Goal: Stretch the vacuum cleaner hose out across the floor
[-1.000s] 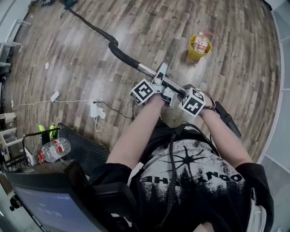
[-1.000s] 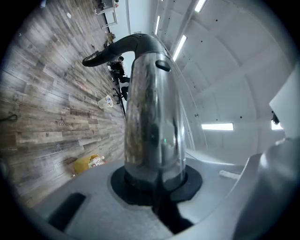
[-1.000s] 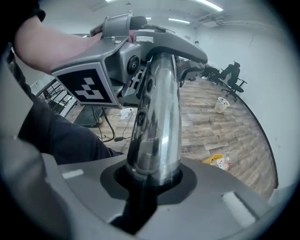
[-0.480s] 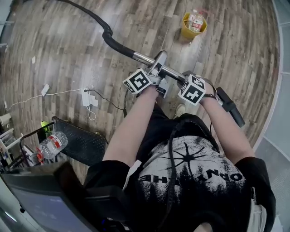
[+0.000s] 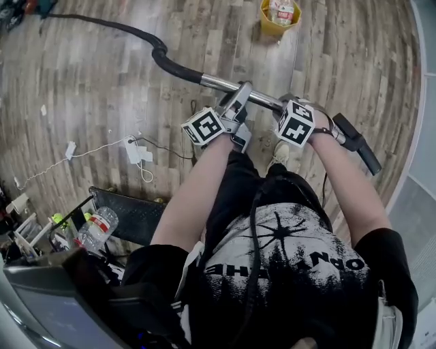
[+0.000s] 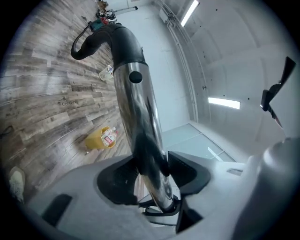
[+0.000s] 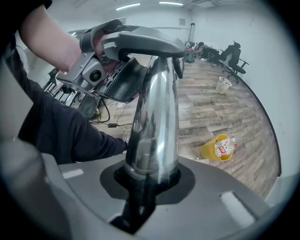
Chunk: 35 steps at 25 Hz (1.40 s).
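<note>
The vacuum's chrome tube [image 5: 221, 83] runs across the head view, joined at its left to a black curved grip and the black hose [image 5: 102, 27], which trails off over the floor to the far left. My left gripper [image 5: 238, 102] sits around the chrome tube [image 6: 140, 122]; its jaws have just been opening, and the tube lies between them with gaps at both pads. My right gripper [image 5: 286, 105] is shut on the same tube [image 7: 157, 122], further right, near the black end piece [image 5: 357, 143]. The left gripper [image 7: 136, 44] shows at the top of the right gripper view.
A yellow bin [image 5: 276, 17] with a bottle in it stands on the wood floor beyond the tube. A white power strip [image 5: 133, 150] with cables lies at the left. A black cart [image 5: 129, 215] with bottles and a monitor is at the lower left. A shoe [image 5: 281, 155] is below the tube.
Both grippers and the tube have shifted up the picture and down towards the floor. The bin and the hose have slid towards the top edge.
</note>
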Each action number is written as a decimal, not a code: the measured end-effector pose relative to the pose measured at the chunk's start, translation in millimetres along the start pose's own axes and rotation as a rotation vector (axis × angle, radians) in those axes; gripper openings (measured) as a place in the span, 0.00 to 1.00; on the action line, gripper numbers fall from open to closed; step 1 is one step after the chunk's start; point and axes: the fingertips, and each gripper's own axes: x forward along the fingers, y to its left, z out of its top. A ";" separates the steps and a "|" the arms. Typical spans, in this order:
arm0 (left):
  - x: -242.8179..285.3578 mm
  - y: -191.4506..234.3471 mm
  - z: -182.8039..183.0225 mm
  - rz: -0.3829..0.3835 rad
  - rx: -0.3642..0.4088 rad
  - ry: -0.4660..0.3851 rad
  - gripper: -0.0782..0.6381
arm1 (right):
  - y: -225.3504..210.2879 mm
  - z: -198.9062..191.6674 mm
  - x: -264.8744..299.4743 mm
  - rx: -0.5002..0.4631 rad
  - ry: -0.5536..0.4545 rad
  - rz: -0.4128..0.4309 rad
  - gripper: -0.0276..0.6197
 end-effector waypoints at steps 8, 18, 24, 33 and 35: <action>-4.3 13.9 -13.0 0.042 -0.020 0.022 0.34 | -22.3 -11.3 11.1 0.029 -0.006 0.008 0.17; 10.5 39.4 -45.7 0.141 0.301 0.172 0.11 | -39.3 -68.9 54.7 0.028 0.038 0.001 0.17; 8.1 77.3 -69.6 0.106 0.432 0.251 0.11 | -47.0 -103.0 118.1 0.047 0.032 -0.038 0.17; 48.1 207.0 -112.8 0.043 0.719 0.427 0.11 | -79.2 -166.2 272.1 -0.029 0.053 -0.085 0.16; 62.5 234.2 -123.8 0.013 0.723 0.432 0.11 | -89.7 -182.4 305.8 0.004 0.044 -0.089 0.16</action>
